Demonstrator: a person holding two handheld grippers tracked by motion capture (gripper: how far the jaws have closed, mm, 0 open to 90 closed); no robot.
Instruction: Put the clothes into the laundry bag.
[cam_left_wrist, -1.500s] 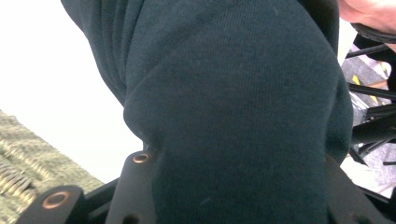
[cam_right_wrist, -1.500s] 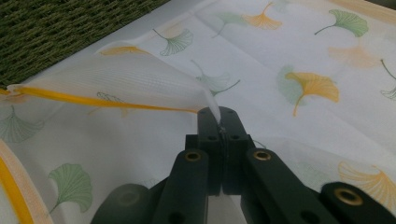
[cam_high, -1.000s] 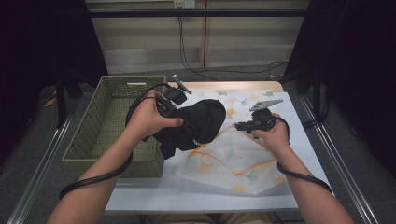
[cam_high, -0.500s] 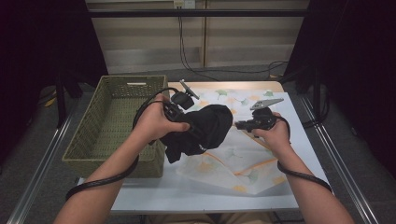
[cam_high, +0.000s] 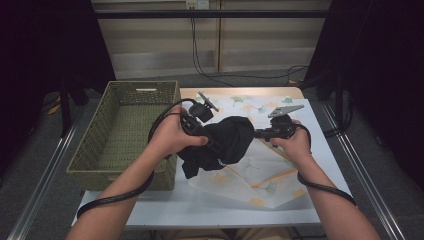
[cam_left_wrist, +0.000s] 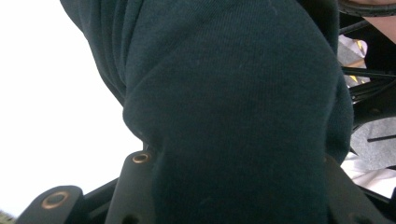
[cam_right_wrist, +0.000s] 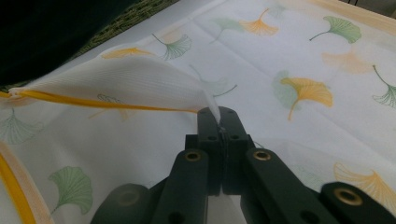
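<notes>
A white bench (cam_high: 165, 212) stands on a grey carpeted floor (cam_high: 45, 165), with metal rails (cam_high: 42, 192) running along both its sides. Behind it is a pale panelled wall (cam_high: 260, 45) with black cables (cam_high: 200, 60) hanging down. Dark curtains (cam_high: 45, 40) close off both sides.

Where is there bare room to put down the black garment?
The green basket beside the left gripper looks bare inside. The table's near white edge is free too. The middle is crowded: the black garment hangs over the ginkgo-print cloth, which the right gripper pinches.
</notes>
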